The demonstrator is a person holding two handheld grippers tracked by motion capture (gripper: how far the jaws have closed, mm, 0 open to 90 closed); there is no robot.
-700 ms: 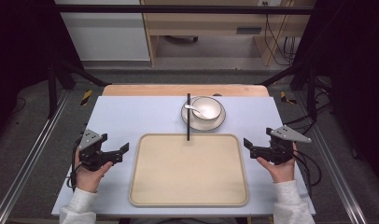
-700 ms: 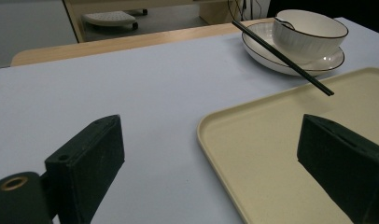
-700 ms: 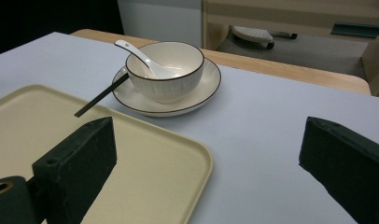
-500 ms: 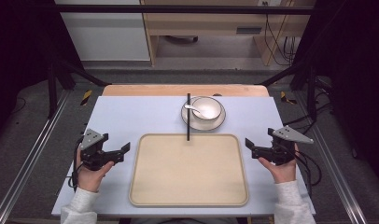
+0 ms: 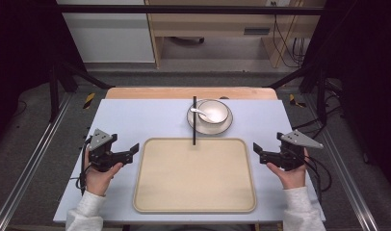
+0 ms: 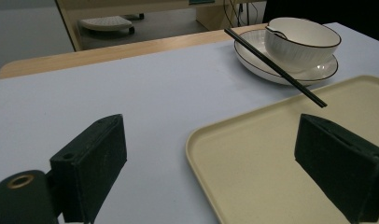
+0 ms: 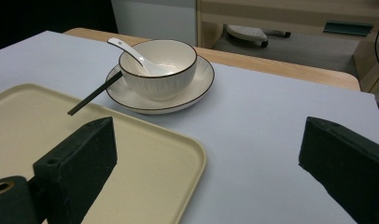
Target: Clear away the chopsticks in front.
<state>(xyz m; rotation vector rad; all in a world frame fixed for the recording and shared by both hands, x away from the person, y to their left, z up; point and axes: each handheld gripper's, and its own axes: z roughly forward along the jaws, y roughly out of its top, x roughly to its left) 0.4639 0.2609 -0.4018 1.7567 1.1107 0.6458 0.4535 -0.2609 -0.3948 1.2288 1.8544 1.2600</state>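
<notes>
Here, the table (image 5: 136,115) with its pale blue top is taken as the ground, and the beige tray (image 5: 194,192) lying on its near middle serves as the landmark. Compared with the pictures from a moment earlier, almost nothing is changed: the tray, the dishes and both hands are found in nearly the same places, with only a slight outward drift suggested at the right hand. From this it is judged that the work is not yet begun and that a first reach is being prepared.

Beyond the tray's far edge, a plate (image 5: 222,127) is set, and a white bowl (image 5: 214,111) is carried on it. A black chopstick (image 5: 194,120) is laid from the plate's left rim down onto the tray's far edge. A white spoon (image 5: 199,111) is rested inside the bowl.

Just left of the tray, the left gripper (image 5: 134,150) is held with its jaws spread wide and nothing between them. Just right of the tray, the right gripper (image 5: 255,149) is likewise held wide apart and empty.
</notes>
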